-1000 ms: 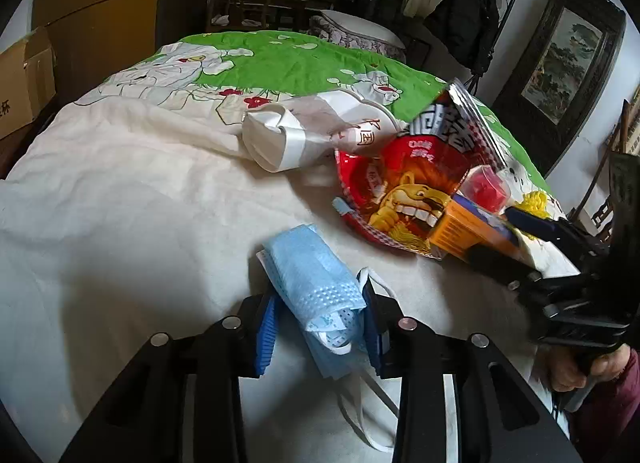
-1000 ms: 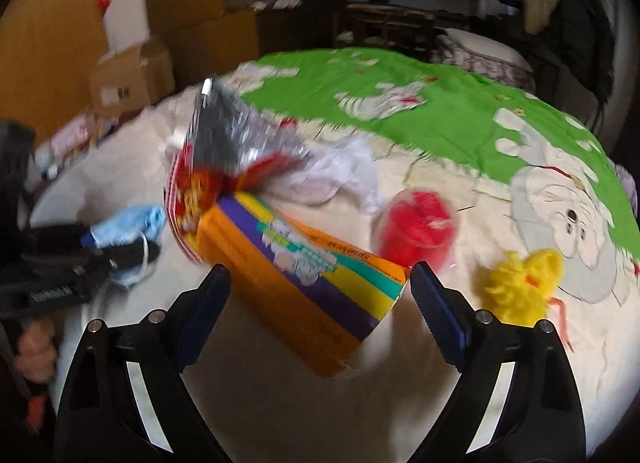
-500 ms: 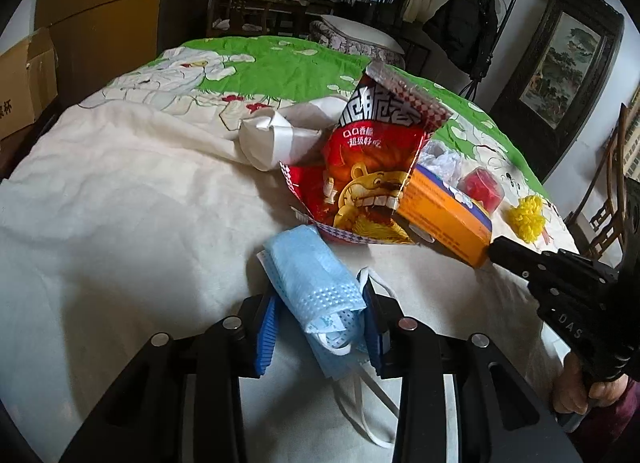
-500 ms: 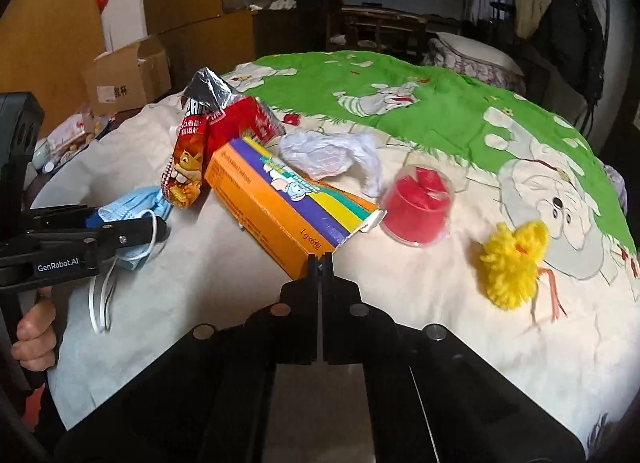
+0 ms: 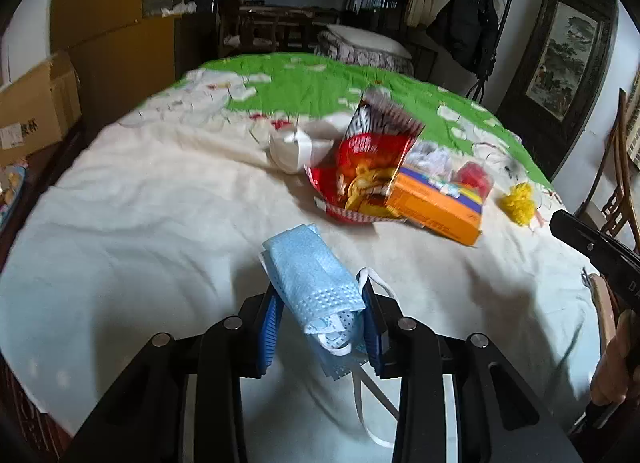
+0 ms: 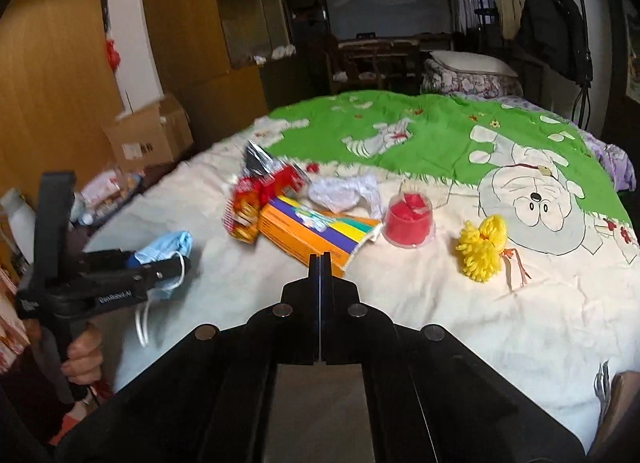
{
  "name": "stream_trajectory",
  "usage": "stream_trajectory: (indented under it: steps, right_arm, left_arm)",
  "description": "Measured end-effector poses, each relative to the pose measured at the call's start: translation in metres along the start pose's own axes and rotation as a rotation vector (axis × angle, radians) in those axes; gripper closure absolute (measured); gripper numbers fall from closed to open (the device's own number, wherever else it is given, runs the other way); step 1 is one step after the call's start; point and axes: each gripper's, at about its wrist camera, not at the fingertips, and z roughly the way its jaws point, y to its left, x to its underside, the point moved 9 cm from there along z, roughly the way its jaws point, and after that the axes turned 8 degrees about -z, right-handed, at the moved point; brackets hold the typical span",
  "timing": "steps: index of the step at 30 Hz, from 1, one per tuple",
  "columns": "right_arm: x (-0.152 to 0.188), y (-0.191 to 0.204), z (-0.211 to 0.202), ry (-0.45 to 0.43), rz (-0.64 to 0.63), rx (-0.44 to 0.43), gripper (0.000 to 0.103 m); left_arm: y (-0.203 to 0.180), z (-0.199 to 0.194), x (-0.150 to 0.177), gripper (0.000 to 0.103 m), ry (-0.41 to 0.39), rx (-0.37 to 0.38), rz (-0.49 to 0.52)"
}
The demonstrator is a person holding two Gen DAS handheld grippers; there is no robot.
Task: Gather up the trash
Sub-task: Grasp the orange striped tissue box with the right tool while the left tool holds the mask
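Observation:
My left gripper (image 5: 320, 327) is shut on a blue face mask (image 5: 312, 279), held just above the cream bedspread; the mask's white straps hang below. It also shows in the right wrist view (image 6: 168, 247). My right gripper (image 6: 320, 263) is shut and empty, back from the trash pile. On the bed lie a red snack bag (image 5: 372, 171) (image 6: 256, 199), an orange box (image 5: 436, 203) (image 6: 316, 231), a red plastic cup (image 6: 410, 217), crumpled white plastic (image 6: 344, 193) and a white paper cup (image 5: 292, 149).
A yellow yarn pom-pom (image 6: 482, 249) lies right of the red cup. The bedspread (image 6: 440, 135) is green with cartoon prints at the far side. Cardboard boxes (image 6: 148, 135) stand left of the bed. A coat rack (image 5: 468, 35) and framed picture (image 5: 560, 59) are behind.
My right gripper let go of the orange box, shut empty and pulled back from the pile. My left gripper drew back with the mask still in it.

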Motion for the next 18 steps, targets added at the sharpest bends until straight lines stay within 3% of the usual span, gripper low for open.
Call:
stream_trajectory:
  steps: [18]
  right_arm:
    - [-0.035, 0.068, -0.122, -0.199, -0.083, -0.078, 0.1]
  left_arm:
    - [-0.009, -0.166, -0.004, 0.067, -0.208, -0.032, 0.033]
